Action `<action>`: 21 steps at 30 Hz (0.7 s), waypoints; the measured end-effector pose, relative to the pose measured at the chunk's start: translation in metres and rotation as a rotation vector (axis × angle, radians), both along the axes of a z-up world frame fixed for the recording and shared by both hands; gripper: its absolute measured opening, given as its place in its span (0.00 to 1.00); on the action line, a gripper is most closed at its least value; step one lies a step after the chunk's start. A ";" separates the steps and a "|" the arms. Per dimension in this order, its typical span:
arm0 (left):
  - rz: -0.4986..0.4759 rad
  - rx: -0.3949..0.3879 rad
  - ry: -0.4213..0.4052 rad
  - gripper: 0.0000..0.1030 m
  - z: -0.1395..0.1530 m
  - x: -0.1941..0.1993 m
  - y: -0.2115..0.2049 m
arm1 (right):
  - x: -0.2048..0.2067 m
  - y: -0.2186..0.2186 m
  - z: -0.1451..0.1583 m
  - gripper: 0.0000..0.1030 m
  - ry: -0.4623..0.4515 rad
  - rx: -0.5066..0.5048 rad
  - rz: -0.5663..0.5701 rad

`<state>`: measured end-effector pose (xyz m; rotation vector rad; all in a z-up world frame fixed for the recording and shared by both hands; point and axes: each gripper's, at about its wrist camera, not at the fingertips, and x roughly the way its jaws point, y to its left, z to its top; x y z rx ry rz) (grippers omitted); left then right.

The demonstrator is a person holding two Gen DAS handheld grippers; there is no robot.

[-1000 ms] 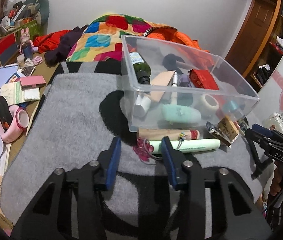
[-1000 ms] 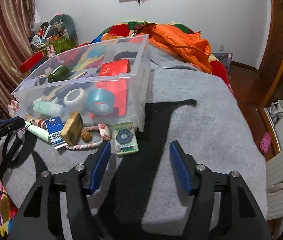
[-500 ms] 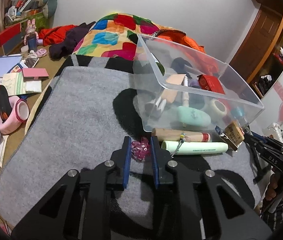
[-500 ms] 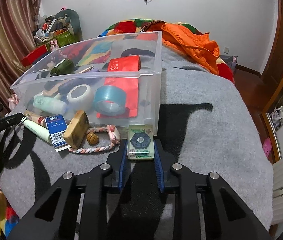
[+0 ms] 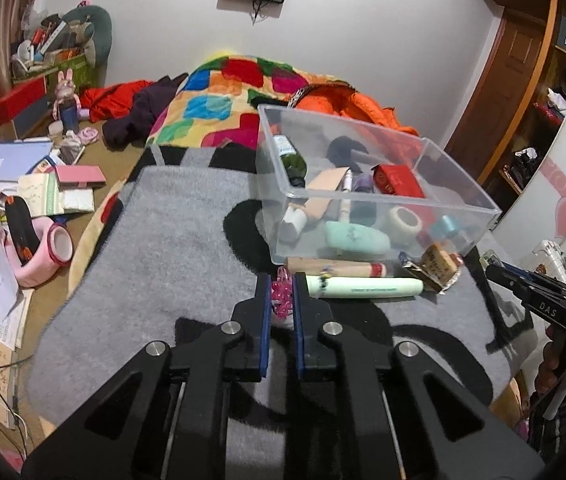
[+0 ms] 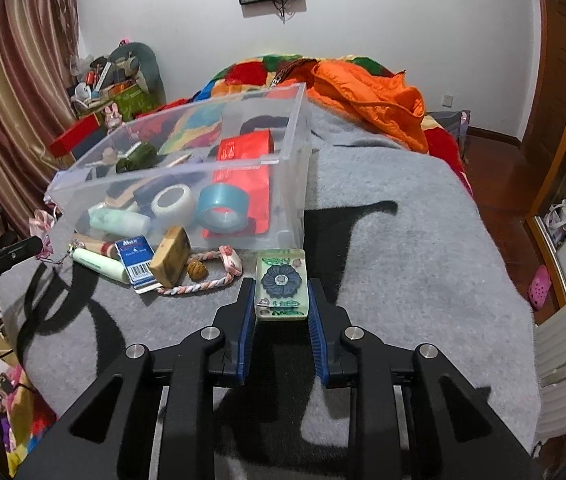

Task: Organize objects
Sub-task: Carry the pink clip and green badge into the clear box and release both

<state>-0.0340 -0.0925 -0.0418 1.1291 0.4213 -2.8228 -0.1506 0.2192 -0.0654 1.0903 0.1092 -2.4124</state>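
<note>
My left gripper [image 5: 282, 294] is shut on a small pink bead trinket [image 5: 282, 300], held just above the grey blanket [image 5: 163, 248]. Beyond it stands the clear plastic bin [image 5: 367, 196] with tape rolls, a red box and a green bottle inside. A pale green tube [image 5: 367, 287] and a tan tube [image 5: 335, 269] lie in front of the bin. My right gripper [image 6: 281, 298] is shut on a pale green soap-like block with a dark flower [image 6: 282, 285], close to the bin's near corner [image 6: 291, 216]. The left gripper's tip [image 6: 11, 258] shows at the left edge.
Beside the bin lie a blue barcode card [image 6: 136, 258], a tan block [image 6: 171, 255], a walnut [image 6: 196, 269] and a braided rope toy [image 6: 211, 276]. An orange jacket [image 6: 367, 100] and a patchwork quilt [image 5: 219, 100] lie behind. Cluttered books and pink slippers [image 5: 43, 248] are left of the bed.
Both grippers went from open to shut: the left closed on the pink trinket and lifted it slightly, the right closed on the flower block. Both moved nearer the bin.
</note>
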 end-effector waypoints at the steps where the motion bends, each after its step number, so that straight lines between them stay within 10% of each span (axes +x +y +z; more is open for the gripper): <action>1: -0.002 -0.005 0.010 0.08 0.004 0.002 0.001 | 0.001 0.002 0.004 0.22 0.006 -0.009 -0.002; 21: -0.072 -0.110 0.213 0.08 0.097 -0.005 0.035 | 0.008 -0.013 0.077 0.22 0.175 -0.127 0.041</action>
